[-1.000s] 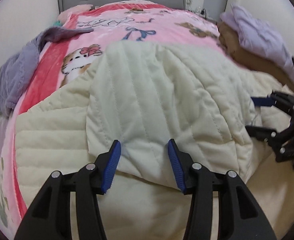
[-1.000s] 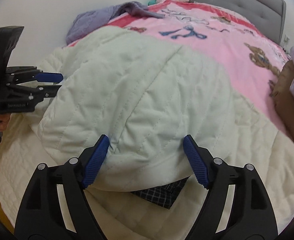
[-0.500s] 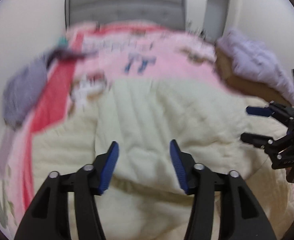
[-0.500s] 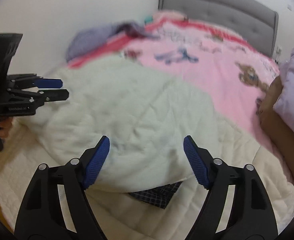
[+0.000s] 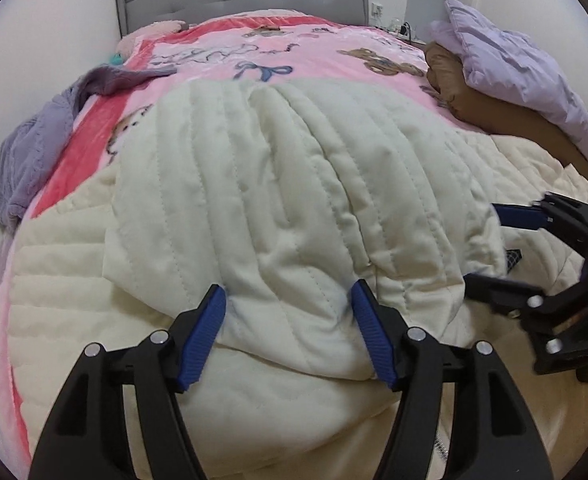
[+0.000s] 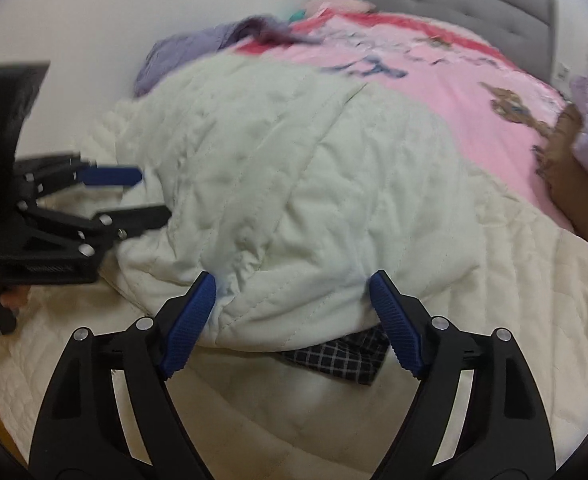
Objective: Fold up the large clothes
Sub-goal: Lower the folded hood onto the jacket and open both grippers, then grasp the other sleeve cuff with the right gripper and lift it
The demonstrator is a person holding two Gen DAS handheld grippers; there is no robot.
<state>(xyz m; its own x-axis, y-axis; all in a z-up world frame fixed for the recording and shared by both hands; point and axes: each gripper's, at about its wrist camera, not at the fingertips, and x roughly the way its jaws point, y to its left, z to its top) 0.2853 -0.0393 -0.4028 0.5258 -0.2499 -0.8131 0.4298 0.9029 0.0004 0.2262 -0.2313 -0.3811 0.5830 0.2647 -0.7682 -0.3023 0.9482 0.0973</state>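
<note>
Since the earlier frames: left gripper (image 5: 290,332) jaws wider apart and opening at this moment; folded cream edge between them but not pinched. Right gripper (image 6: 294,322) jaws about as wide as before, standing open astride the near fold.

Item 1. Quilted cream garment (image 5: 294,184): lies on the near half of the bed, on the pink cartoon blanket (image 5: 306,60) and over a spread cream quilted layer (image 5: 54,280). Doubled over into a rounded bundle, its folded edge nearest the cameras. Neither pair of jaws presses on it.

Item 2. Checked dark cloth (image 6: 342,354): corner peeking out from under the near edge of the bundle, between the right jaws.

Item 3. Purple knit garment (image 5: 30,152): heaped at the far left edge of the bed, well apart from the work.

Item 4. Lilac padded garment (image 5: 514,68): far right, on top of a brown garment (image 5: 494,116).

Item 5. Grey headboard (image 5: 238,0): far end.

Progress, judged: at least one fold laid and released; bundle is lumpy, so a further fold or smoothing probably remains, and the other clothes look unfolded.

Not determinable: whether the spread cream layer is part of the same garment or separate bedding; what the checked cloth belongs to; sleeves and collar hidden inside the fold. Right wrist view is smeared by motion at the far side. Fingers (image 6: 8,300) of the person are cut off at the left edge.
</note>
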